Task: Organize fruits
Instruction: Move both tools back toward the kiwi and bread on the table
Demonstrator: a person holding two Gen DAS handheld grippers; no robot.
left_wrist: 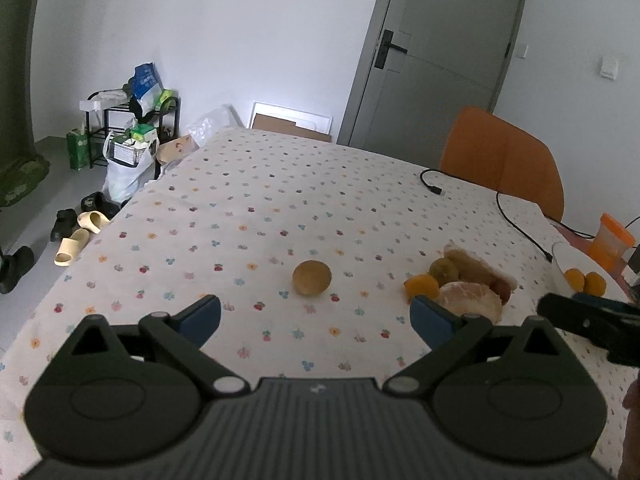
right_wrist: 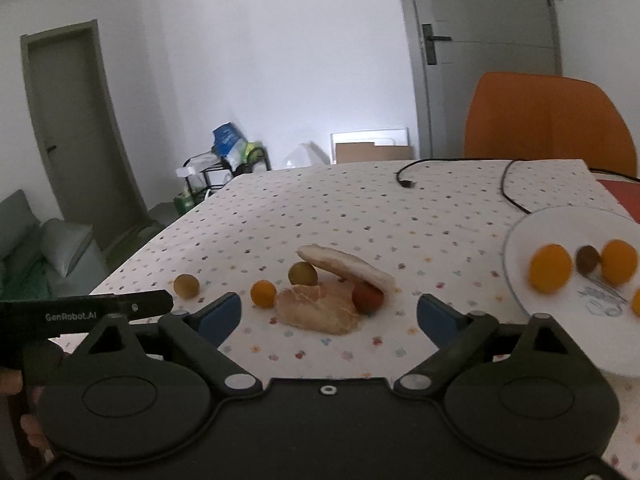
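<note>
A brown kiwi (left_wrist: 312,278) lies alone on the flowered tablecloth, just ahead of my open left gripper (left_wrist: 316,316). To its right is a pile: an orange (left_wrist: 421,286), a green kiwi (left_wrist: 443,270), peeled pomelo pieces (left_wrist: 470,296) and a red fruit (left_wrist: 503,290). In the right wrist view the same pile shows as orange (right_wrist: 263,293), green kiwi (right_wrist: 303,273), pomelo (right_wrist: 320,311) and red fruit (right_wrist: 368,297), in front of my open right gripper (right_wrist: 329,314). A white plate (right_wrist: 560,228) at the right holds oranges (right_wrist: 550,268) and a brown fruit (right_wrist: 587,260).
A black cable (left_wrist: 516,216) runs across the far right of the table. An orange chair (left_wrist: 504,156) stands behind it, and an orange cup (left_wrist: 612,240) sits by the plate (left_wrist: 560,264). The left table edge drops to a floor with slippers (left_wrist: 76,240) and bags.
</note>
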